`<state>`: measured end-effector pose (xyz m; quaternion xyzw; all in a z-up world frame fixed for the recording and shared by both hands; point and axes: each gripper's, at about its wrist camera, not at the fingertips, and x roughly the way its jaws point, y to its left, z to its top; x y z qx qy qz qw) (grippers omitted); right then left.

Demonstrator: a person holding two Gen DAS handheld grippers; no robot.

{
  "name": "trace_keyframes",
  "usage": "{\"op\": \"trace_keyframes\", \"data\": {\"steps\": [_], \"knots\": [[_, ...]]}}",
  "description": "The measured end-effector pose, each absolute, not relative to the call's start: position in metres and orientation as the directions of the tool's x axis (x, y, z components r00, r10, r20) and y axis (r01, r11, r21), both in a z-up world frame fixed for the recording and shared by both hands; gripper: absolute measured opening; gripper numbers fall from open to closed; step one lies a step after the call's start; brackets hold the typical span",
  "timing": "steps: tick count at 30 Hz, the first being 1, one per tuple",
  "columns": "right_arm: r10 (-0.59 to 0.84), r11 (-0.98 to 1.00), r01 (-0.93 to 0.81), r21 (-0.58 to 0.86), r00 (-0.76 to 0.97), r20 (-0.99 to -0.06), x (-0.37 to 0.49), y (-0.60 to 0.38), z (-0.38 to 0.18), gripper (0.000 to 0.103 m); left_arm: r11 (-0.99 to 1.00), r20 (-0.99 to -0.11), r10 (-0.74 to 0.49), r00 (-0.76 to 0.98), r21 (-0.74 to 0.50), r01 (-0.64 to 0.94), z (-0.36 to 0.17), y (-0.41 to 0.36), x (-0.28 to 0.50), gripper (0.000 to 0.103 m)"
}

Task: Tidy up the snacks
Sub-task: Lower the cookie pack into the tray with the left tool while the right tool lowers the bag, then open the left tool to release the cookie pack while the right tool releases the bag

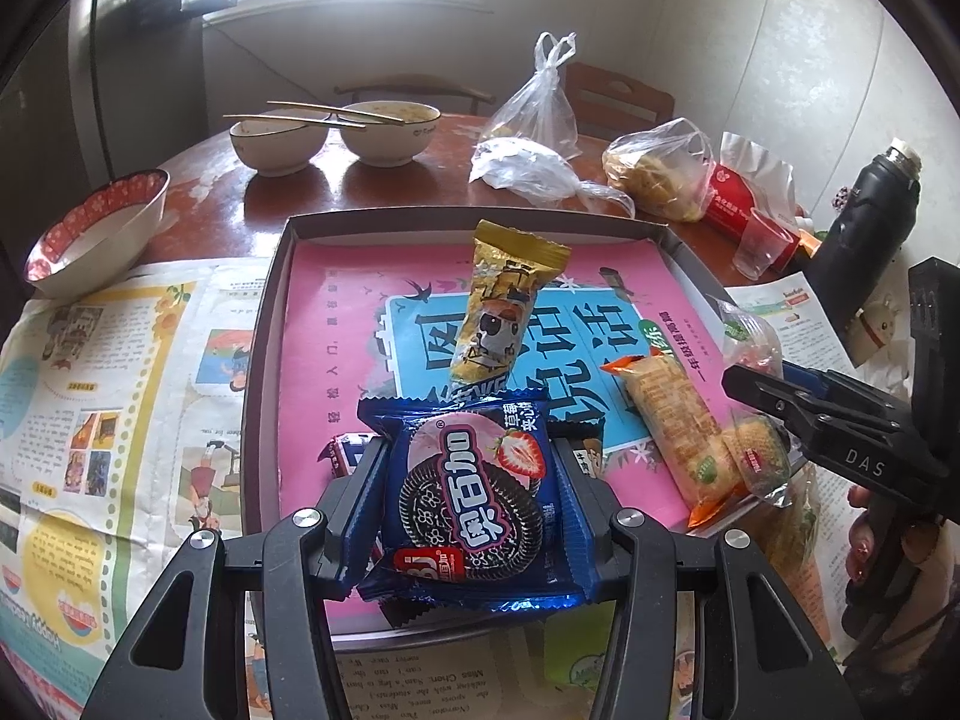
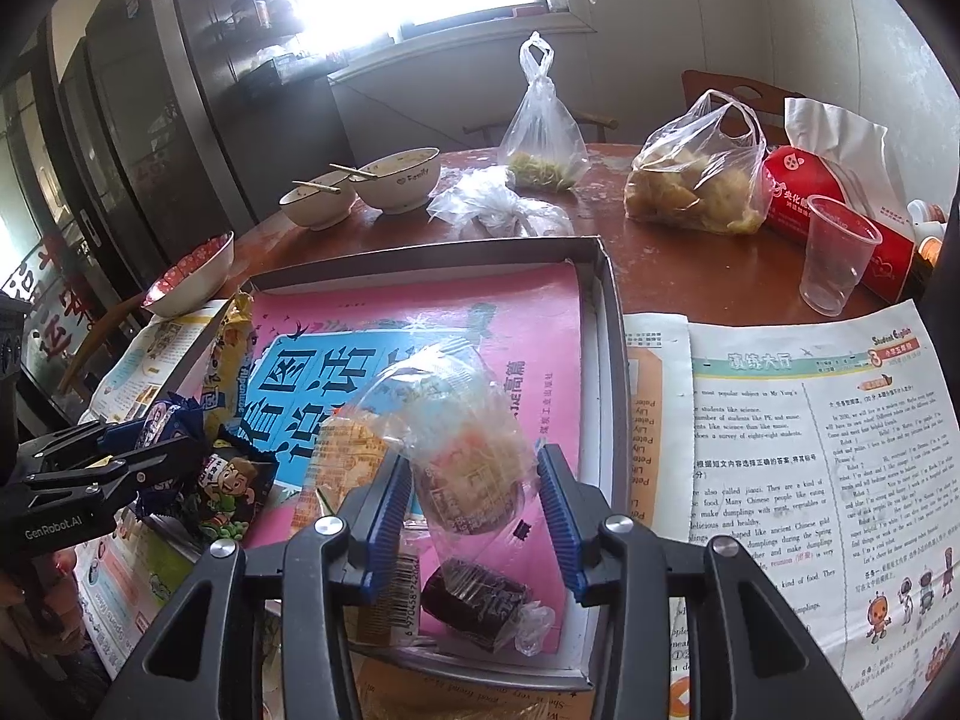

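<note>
My left gripper [image 1: 468,450] is shut on a blue strawberry sandwich-cookie pack [image 1: 480,516], held just above the near end of a grey tray [image 1: 264,324] lined with a pink book. In the tray lie a yellow snack bar [image 1: 504,306] and an orange-ended cracker pack [image 1: 672,426]. My right gripper [image 2: 471,456] is shut on a clear snack packet [image 2: 456,420], held over the tray [image 2: 612,324]. A dark snack in clear wrap [image 2: 474,606] lies below it. The left gripper [image 2: 180,450] shows at the left edge with the blue pack [image 2: 162,420], above a green cartoon pack [image 2: 228,492].
Newspapers [image 2: 810,420] cover the table on both sides of the tray. Behind it stand two white bowls with chopsticks [image 1: 336,132], a red-rimmed bowl [image 1: 96,228], plastic bags [image 1: 540,150], a red tissue pack [image 2: 840,210], a plastic cup [image 2: 837,252] and a black flask [image 1: 864,210].
</note>
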<state>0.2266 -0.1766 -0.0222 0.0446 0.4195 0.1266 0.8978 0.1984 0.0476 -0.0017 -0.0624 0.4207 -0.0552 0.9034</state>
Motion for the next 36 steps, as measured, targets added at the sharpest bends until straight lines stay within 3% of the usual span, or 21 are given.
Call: {"op": "trace_keyframes", "data": {"steps": [36], "knots": [[0.293,0.956,-0.190,0.224,0.659,-0.693,0.209,-0.184,-0.002,0.056,0.982,-0.719,-0.175,0.673,-0.176,0.067,0.022,0.047,0.180,0.055]]}}
